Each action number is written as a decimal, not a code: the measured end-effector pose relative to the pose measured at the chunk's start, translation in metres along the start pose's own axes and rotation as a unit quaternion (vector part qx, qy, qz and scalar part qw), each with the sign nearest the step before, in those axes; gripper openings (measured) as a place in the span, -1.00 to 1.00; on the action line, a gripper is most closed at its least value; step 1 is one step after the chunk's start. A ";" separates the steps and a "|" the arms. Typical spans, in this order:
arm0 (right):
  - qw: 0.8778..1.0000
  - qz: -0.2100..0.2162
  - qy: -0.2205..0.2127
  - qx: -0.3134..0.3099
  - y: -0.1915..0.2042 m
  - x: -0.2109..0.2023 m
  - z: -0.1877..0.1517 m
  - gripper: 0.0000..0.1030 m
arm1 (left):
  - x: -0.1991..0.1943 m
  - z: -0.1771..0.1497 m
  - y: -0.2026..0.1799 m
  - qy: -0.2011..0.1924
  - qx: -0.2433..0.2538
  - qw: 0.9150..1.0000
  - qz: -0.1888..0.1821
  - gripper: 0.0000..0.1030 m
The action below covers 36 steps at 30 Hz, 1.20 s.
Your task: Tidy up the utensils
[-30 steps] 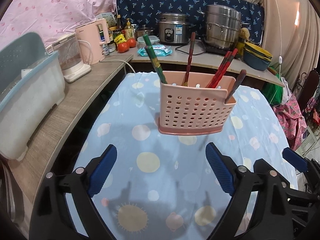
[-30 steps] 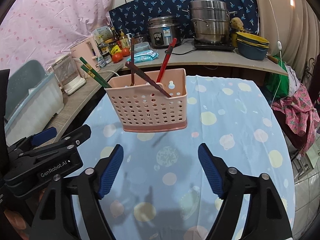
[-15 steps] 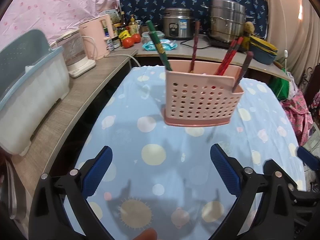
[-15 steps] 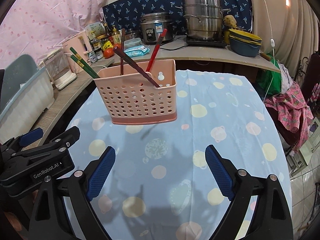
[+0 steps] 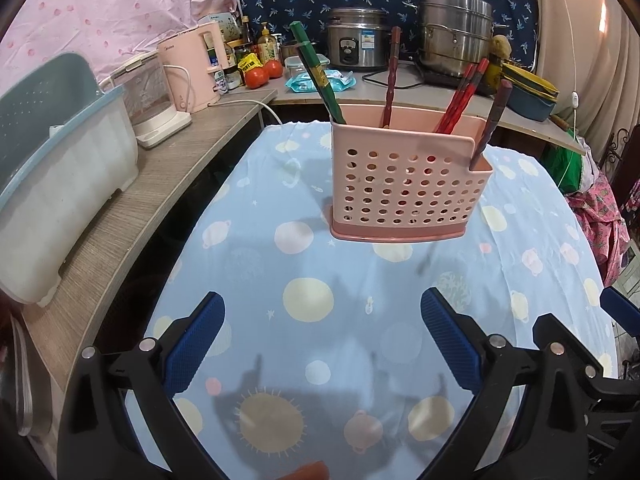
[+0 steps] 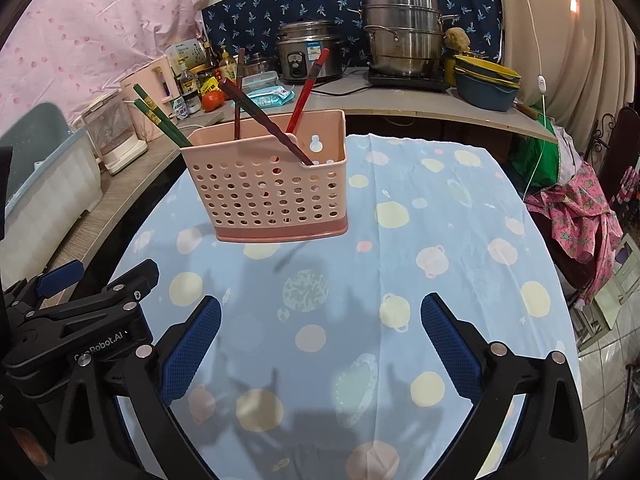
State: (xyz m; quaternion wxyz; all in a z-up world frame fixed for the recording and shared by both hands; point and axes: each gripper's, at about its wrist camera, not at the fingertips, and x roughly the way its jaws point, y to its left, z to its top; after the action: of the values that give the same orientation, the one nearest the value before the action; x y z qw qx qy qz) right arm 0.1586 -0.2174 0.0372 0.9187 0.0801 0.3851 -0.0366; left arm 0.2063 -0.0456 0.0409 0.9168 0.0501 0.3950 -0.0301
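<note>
A pink perforated utensil holder [image 5: 406,188] stands upright on the blue spotted tablecloth [image 5: 304,300]; it also shows in the right wrist view [image 6: 272,196]. It holds green chopsticks [image 5: 316,74], red chopsticks [image 5: 460,100] and dark brown chopsticks [image 5: 490,124], all leaning. My left gripper [image 5: 322,342] is open and empty, well in front of the holder. My right gripper [image 6: 320,346] is open and empty, also in front of it. The left gripper's body [image 6: 80,320] shows at the lower left of the right wrist view.
A wooden counter [image 5: 120,216] runs along the left with a white-and-blue dish rack [image 5: 52,184], a glass kettle [image 5: 148,100] and a pink kettle [image 5: 192,68]. At the back stand a rice cooker [image 5: 356,40], a steel pot [image 5: 456,36] and stacked bowls [image 6: 486,84].
Both grippers have drawn back and risen slightly from the holder, staying open. The holder and chopsticks have not moved.
</note>
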 end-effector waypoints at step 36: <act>1.000 -0.010 0.013 -0.003 0.003 0.007 -0.006 0.87 | 0.008 -0.007 0.000 0.014 0.001 1.000 0.004 0.83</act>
State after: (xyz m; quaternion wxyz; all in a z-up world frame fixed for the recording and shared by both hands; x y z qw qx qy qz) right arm 0.1599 -0.2138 0.0282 0.9133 0.0743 0.3980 -0.0434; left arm 0.2070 -0.0454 0.0304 0.9114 0.0526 0.4073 -0.0259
